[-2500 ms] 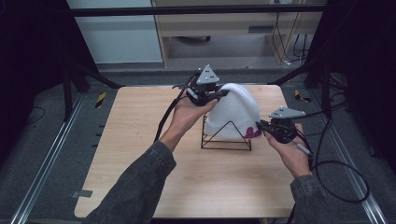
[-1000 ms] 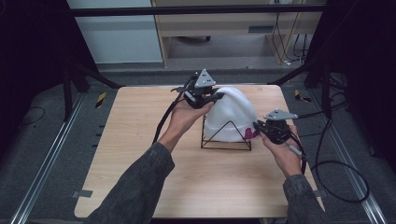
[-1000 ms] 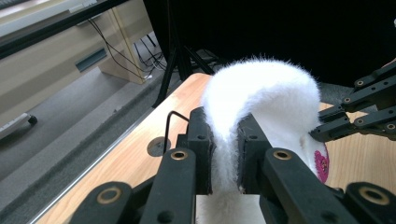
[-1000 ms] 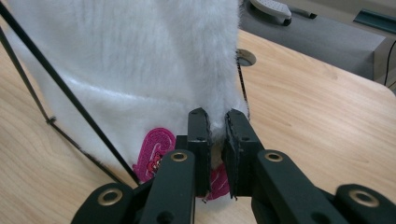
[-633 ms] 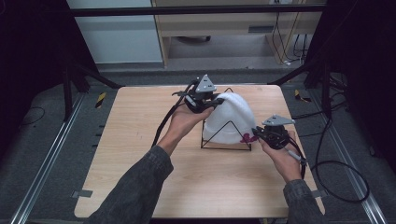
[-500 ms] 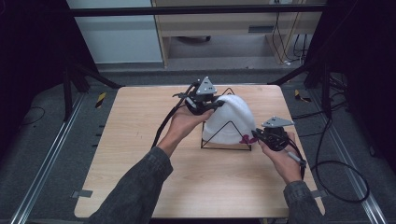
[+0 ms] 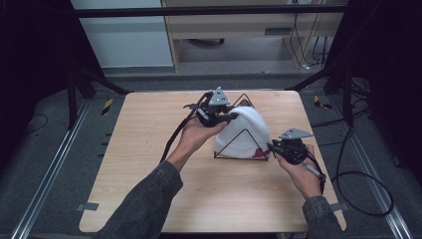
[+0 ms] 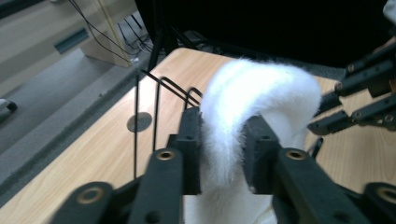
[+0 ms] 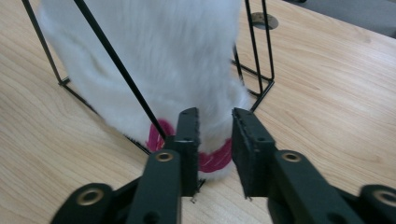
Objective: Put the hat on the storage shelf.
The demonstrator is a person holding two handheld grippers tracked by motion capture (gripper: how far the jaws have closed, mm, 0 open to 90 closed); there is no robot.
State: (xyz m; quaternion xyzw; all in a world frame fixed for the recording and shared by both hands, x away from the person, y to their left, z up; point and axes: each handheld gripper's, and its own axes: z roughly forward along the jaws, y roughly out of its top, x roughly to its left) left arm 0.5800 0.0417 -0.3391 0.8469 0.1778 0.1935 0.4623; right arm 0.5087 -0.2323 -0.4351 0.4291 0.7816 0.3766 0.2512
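While the white fluffy cloth (image 7: 245,130) is draping over the black wire rack (image 7: 242,143) in the middle of the wooden table (image 7: 149,149), the left gripper (image 7: 230,116) is pinching a fold of it at the top, and in the left gripper view that white fur (image 8: 254,98) is bulging up in a loop between the two black jaws, squeezed tight from both sides. The left hand (image 7: 195,137) is reaching in from the near left, cable trailing back along the forearm. Over on the right side, the right gripper (image 7: 272,147) is sitting low at the rack's near right corner, right at the cloth's bottom edge. In the right gripper view its jaws are standing parted, a gap showing between them, with the pink band (image 9: 205,156) of the cloth's hem lying just beyond the tips and partly between them; whether the pads are touching the fabric is hard to tell. The rack's thin black rods (image 9: 116,65) are crossing in front of the fur there, and its feet are resting on the tabletop. The right hand (image 7: 303,174) is holding its tool near the table's right edge.
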